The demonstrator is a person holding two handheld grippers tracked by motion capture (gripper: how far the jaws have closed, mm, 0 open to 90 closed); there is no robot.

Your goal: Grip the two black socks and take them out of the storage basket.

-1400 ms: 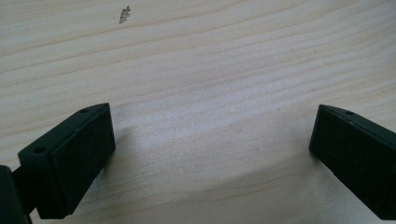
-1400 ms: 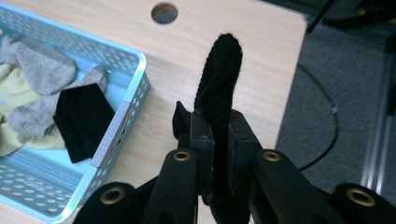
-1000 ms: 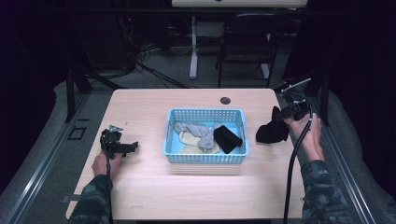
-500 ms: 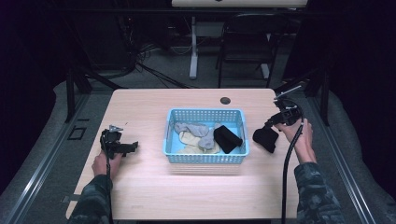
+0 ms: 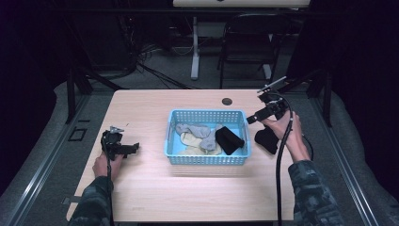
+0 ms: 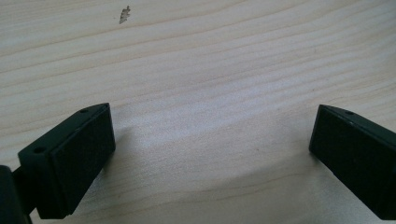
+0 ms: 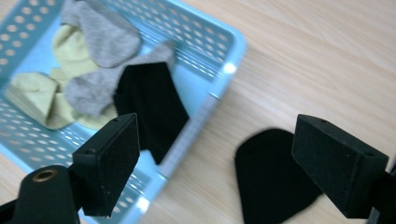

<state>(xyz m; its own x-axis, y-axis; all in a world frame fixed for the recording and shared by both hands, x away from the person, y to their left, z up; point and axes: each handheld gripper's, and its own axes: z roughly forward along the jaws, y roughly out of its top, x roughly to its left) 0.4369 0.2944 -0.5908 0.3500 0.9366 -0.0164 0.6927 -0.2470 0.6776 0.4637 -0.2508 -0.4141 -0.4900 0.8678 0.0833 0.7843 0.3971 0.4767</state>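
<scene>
At the right of the high view, a black sock [image 5: 267,140] lies flat on the wooden desk [image 5: 141,188], just beside the right wall of a light blue plastic basket [image 5: 207,160] and touching nothing else that can be seen. The sock is plain, dark and matte, with a rounded end; the right tool view shows it [image 7: 271,177] at the lower middle of the frame, partly behind the right-hand jaw.

The right tool [image 5: 254,118] hangs above the desk between the sock and the basket's rim, pointing left toward the basket. Its jaws have just been opening and now stand wide apart with nothing between them. The person's right hand [image 5: 282,127] grips its body, forearm in a camouflage sleeve reaching up from the lower right.

Inside the basket lie another black sock [image 5: 229,140], grey socks [image 5: 193,131] and pale yellow socks [image 5: 190,141], loosely heaped.

At the left of the high view, the left tool [image 5: 131,148] rests low on the desk, held by the left hand [image 5: 104,165]. Its jaws are spread wide over bare wood.

No readable writing or labels show.
</scene>
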